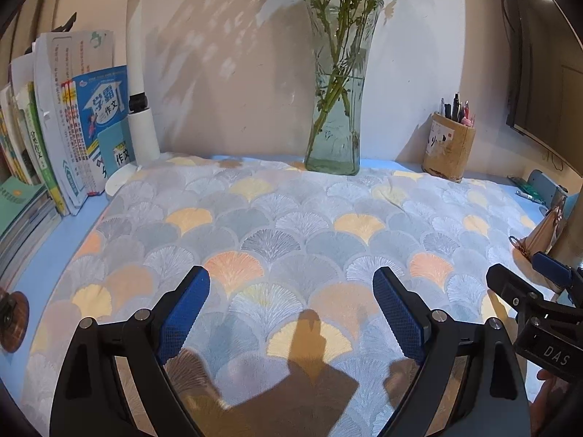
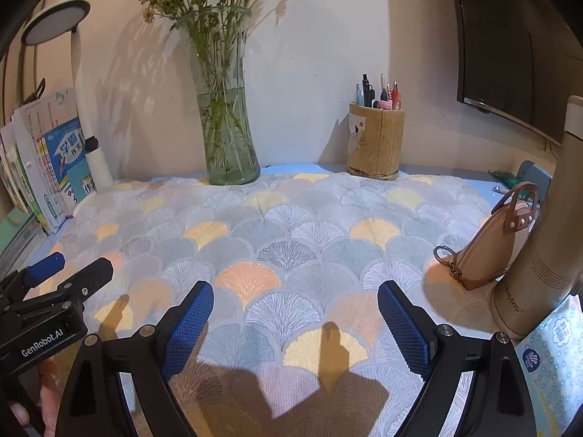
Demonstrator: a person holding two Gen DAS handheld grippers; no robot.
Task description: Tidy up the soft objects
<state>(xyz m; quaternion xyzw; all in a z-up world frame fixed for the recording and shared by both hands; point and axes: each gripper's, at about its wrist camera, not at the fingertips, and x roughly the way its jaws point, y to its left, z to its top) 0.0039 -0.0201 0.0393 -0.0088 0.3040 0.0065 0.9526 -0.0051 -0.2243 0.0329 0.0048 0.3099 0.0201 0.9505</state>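
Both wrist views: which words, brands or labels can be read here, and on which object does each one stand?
"GenRobot.AI": left gripper body.
"DAS": right gripper body, rest cut off.
"学霸作文": blue book cover.
"作文": smaller teal book.
Bottle: brand print too blurred.
Tissue pack: print too small.
Pen holder label: unreadable.

cloth [image 1: 291,225]: 1 | vase [image 1: 337,102]: 1 | pen holder [image 1: 450,149]: 1 | lamp [image 2: 85,109]: 1 | hand-held gripper [image 1: 291,309]: 2
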